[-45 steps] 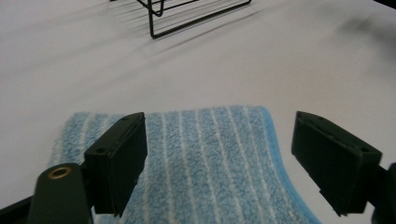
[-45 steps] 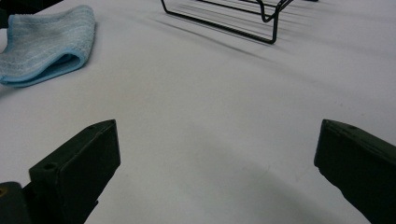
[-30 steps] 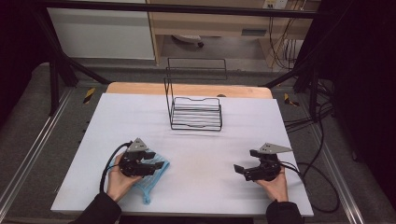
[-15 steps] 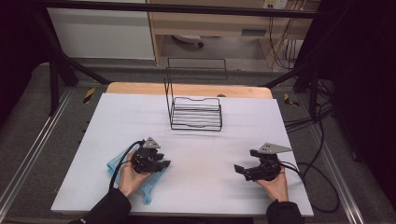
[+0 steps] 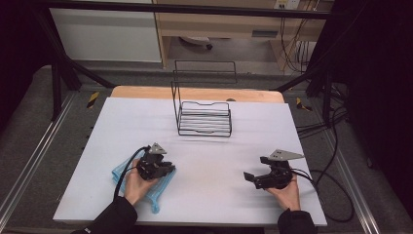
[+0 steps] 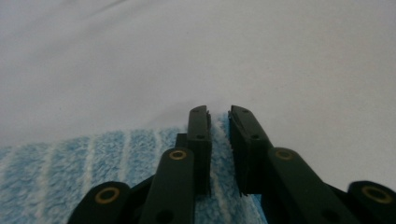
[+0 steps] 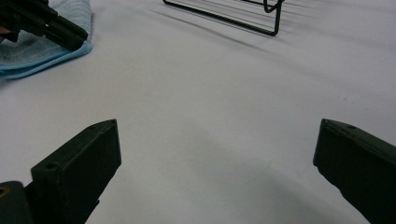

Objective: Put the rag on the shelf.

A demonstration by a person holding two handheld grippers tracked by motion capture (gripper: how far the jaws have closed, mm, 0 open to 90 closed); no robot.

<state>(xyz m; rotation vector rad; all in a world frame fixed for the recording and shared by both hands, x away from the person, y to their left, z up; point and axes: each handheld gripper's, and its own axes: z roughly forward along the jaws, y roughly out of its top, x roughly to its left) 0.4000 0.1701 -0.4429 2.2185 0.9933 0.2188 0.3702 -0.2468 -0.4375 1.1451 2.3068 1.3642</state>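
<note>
Comparing with a second ago: left gripper [image 5: 164, 168] has shifted toward table centre and dropped onto the blue towel [image 5: 157, 191], which lies at the near-left of the white table [image 5: 204, 204]. Earlier the towel showed mostly to the gripper's right side; half a second ago and now it shows on both sides, a blue patch at the left by the cable and a strip running toward the near edge under the person's left hand [image 5: 136, 181]. No visible change in the hand's place over the last half second.

Left jaws have just been closing. In the left gripper view they stand narrow, a thin gap left, with a ridge of striped towel pile between them at the towel's far edge [image 6: 219, 140]. Whether the pads press the cloth I cannot tell; the towel [image 6: 70, 168] lies flat on the table.

Wire rack [image 5: 203, 117] at mid-back of the table, same spot in all three high views, well apart from both grippers.

Right gripper [image 5: 253, 178] at the near-right, held by the right hand [image 5: 287, 192], unchanged from earlier frames. Jaws wide apart, nothing between them, bare table ahead in the right gripper view [image 7: 215, 154]; that view also catches the left gripper [image 7: 46, 23] on the towel [image 7: 28, 56] far off.
</note>
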